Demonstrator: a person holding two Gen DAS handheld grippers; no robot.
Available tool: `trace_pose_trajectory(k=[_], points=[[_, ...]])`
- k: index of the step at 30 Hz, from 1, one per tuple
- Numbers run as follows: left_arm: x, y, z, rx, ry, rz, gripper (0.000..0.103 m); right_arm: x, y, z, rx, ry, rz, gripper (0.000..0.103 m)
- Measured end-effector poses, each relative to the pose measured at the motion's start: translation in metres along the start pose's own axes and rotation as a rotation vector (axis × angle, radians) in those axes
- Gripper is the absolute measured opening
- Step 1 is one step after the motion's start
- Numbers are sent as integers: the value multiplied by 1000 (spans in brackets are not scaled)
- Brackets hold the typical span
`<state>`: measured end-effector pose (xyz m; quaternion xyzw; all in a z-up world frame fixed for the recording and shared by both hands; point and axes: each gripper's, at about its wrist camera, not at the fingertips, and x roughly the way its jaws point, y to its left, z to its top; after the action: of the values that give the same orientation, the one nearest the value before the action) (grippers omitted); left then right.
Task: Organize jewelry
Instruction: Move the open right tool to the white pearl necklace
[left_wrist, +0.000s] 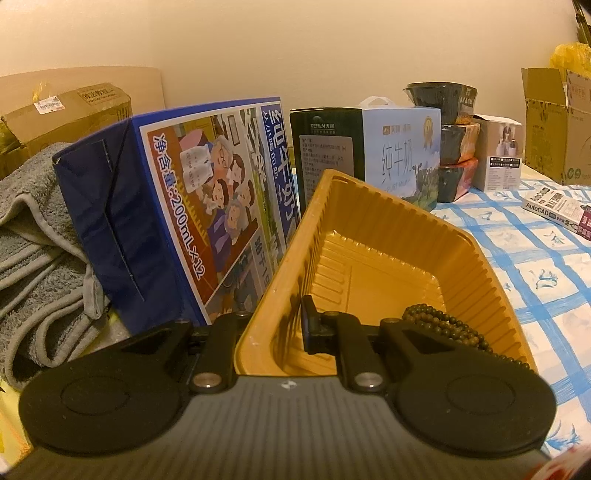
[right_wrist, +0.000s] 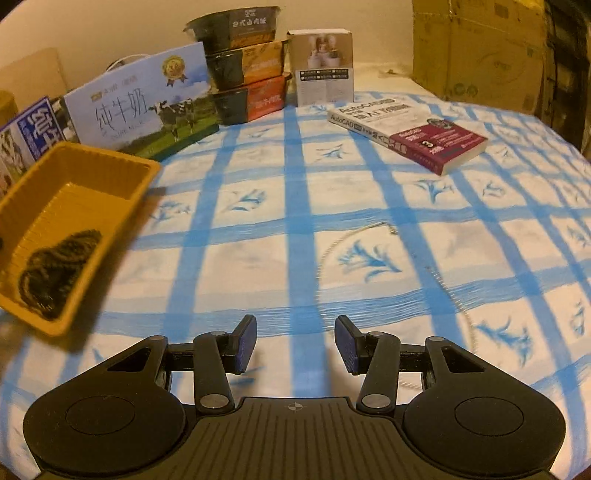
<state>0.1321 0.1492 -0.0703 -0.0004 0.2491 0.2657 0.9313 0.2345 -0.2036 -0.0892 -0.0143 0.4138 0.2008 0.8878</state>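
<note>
My left gripper is shut on the near wall of a yellow plastic tray and holds it tilted above the table. One finger is inside the tray and the other is outside. A dark bead bracelet lies in the tray's near right corner. In the right wrist view the tray hangs at the left with the dark beads in it. My right gripper is open and empty, low over the blue checked cloth. A thin silver chain necklace lies in a loop on the cloth just ahead of it.
Milk cartons, stacked food bowls and a small white box line the back. An AutoCAD book lies at the far right. Cardboard boxes stand behind. A grey towel lies at the left.
</note>
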Motion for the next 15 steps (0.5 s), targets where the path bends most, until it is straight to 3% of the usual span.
trace_pose_trajectory(k=[5,15], points=[[0,0,0,2,1,1,14,7,-10,-8,-89,-3,-9,47],[0,0,-1,8,1,1,14,34,-21,-10,-199,41,-7,28]])
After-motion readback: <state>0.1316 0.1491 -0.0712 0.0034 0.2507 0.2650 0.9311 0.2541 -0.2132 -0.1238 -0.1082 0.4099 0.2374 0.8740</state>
